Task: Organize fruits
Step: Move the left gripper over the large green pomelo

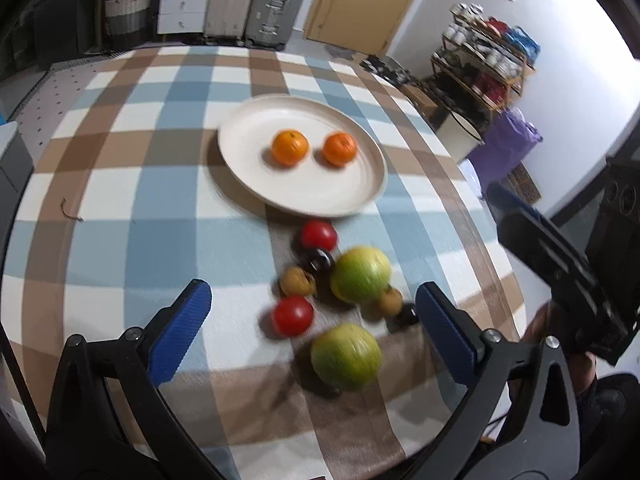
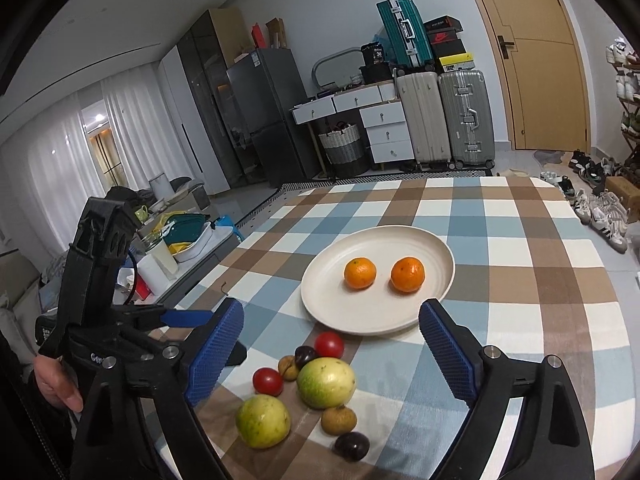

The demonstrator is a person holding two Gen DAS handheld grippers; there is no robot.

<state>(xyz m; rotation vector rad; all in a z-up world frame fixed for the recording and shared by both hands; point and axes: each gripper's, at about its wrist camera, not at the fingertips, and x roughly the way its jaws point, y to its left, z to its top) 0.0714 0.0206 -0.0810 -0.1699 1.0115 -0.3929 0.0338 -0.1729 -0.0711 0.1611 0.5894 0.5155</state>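
Two oranges [image 2: 360, 273] [image 2: 407, 274] lie on a cream plate [image 2: 332, 304] on the checked tablecloth. In front of the plate sits a loose cluster: two red tomatoes [image 2: 329, 345], two green guavas [image 2: 326, 382], two small brown fruits [image 2: 339, 420] and two dark plums [image 2: 352, 445]. My right gripper [image 2: 332, 310] hovers open over this cluster with nothing between its blue pads. My left gripper [image 1: 313, 292] is open above the same cluster, also holding nothing; a tomato [image 1: 292, 315] and a guava [image 1: 346, 356] show between its fingers.
The table's right edge [image 1: 500, 264] runs close beside the fruit cluster. The right gripper's body [image 1: 560, 272] is at the right of the left wrist view. A small brown hook-shaped scrap [image 1: 70, 210] lies on the cloth at left. Suitcases, drawers and shoe racks stand beyond.
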